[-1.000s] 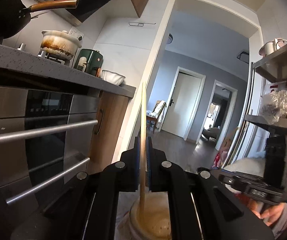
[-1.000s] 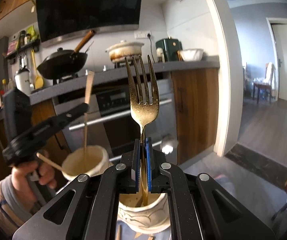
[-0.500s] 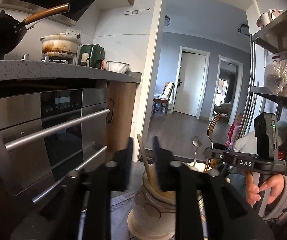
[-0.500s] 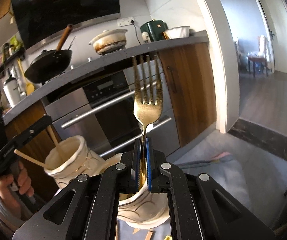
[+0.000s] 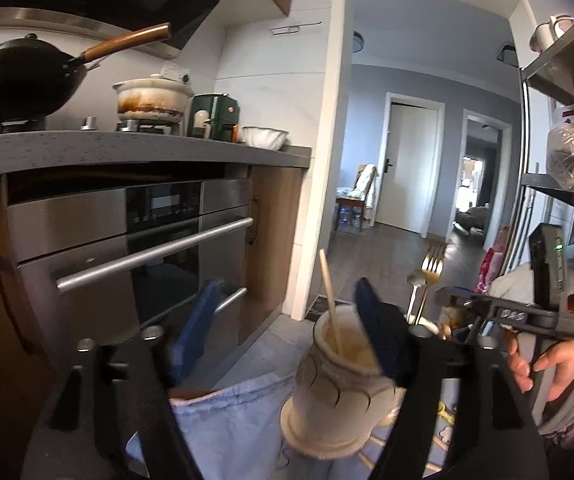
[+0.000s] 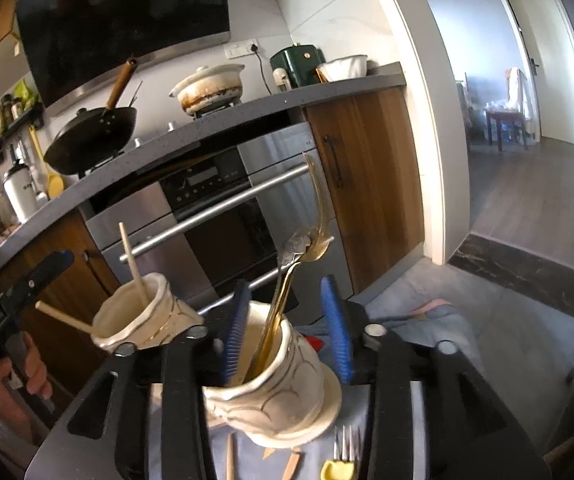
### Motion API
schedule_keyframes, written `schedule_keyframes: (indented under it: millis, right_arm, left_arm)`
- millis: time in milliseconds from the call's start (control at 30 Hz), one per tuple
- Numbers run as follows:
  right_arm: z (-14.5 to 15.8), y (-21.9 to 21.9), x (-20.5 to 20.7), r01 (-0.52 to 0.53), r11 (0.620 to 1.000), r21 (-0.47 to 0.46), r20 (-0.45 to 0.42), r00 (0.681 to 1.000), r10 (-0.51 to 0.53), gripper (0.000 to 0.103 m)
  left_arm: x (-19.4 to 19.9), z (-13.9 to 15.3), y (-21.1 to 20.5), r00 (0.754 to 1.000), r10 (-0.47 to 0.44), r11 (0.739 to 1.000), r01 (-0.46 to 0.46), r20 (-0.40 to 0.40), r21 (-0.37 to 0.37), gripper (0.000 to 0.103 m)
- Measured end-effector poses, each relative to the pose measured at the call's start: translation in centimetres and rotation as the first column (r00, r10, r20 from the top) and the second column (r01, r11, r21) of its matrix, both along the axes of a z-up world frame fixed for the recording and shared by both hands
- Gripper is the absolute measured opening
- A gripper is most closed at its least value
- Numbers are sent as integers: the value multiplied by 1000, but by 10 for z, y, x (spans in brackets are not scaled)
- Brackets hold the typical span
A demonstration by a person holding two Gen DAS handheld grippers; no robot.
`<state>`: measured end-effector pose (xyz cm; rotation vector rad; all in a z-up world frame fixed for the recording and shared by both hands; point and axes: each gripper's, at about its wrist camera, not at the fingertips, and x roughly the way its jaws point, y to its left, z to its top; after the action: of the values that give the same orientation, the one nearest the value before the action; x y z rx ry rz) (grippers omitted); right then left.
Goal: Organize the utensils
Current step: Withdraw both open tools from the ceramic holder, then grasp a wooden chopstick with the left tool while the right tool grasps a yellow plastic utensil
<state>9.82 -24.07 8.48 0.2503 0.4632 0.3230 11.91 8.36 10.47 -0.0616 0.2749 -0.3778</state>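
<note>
A: Risk check, quick. My right gripper (image 6: 287,328) has its jaws apart on either side of the right ceramic holder (image 6: 275,392), pads off it. The gold fork (image 6: 315,220) sits loose inside, leaning beside a silver spoon (image 6: 293,246). If I pull back crooked, a blue pad could clip the rim and tip the holder on the blue cloth (image 6: 439,320).

B: And the left?

A: Left gripper (image 5: 283,332) also spread, nothing clamped. The chopstick (image 5: 329,292) stands tilted in the left ceramic holder (image 5: 335,392) (the right-hand pad overlaps the rim in view; touching or not, can't tell). Same hazard there.

B: Change from earlier?

A: A second ago both jaws were shut, left on the chopstick, right on the fork handle. Both have just been opening; both utensils now rest in their holders. More utensils, a small fork (image 6: 347,446) among them, still on the cloth.
</note>
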Motion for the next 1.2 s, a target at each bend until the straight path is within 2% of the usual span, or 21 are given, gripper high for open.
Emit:
schedule_keyframes:
  millis: [33,67,167,200,300,400,567,800,1033,1167,1200]
  right_arm:
    - [1,-2,-5,2,1000,-5,7,1000,-2,70]
    - [3,-5,-12,5,1000,-12,18,1000,-5,80]
    - [5,-14,-32,25,999,-43,29,999,-24,96]
    - [4,-18,-39,42,997,-60,21,999,-41,97]
    - [-4,-31,-52,104,988,-116,-32,994,-108,98]
    - [-17,-49,-63,130,983,-129,-87,986,-142,98]
    - [-37,-67,-81,158,972,-174,-155,970,-185,98]
    - [-66,-58,-104,72,968,-240,-215,968,-126,98]
    - [-91,-44,-108,4,957,-288,-277,957,-87,98]
    - [-94,-38,-108,-30,950,-309,-286,956,-63,95]
    - [-95,-37,-107,-40,951,-306,-290,955,-53,91]
  left_arm:
    - [-5,-1,1,1000,7,1000,-7,-5,-1,92]
    - [-10,-1,1,1000,10,1000,-10,-8,-3,96]
    - [-24,-4,-1,999,38,999,-37,-38,27,98]
    - [-28,-6,-3,997,56,997,-54,-58,49,98]
    - [-39,-16,-11,989,83,992,-70,-125,105,98]
    - [-51,-32,-23,980,65,990,-39,-188,137,98]
    - [-70,-58,-39,964,47,990,-10,-261,141,98]
    - [-76,-91,-72,935,47,981,23,-351,193,98]
    - [-78,-118,-96,905,50,968,60,-424,242,98]
    - [-81,-125,-106,901,50,957,81,-432,279,98]
    - [-81,-127,-110,900,52,950,88,-434,298,97]
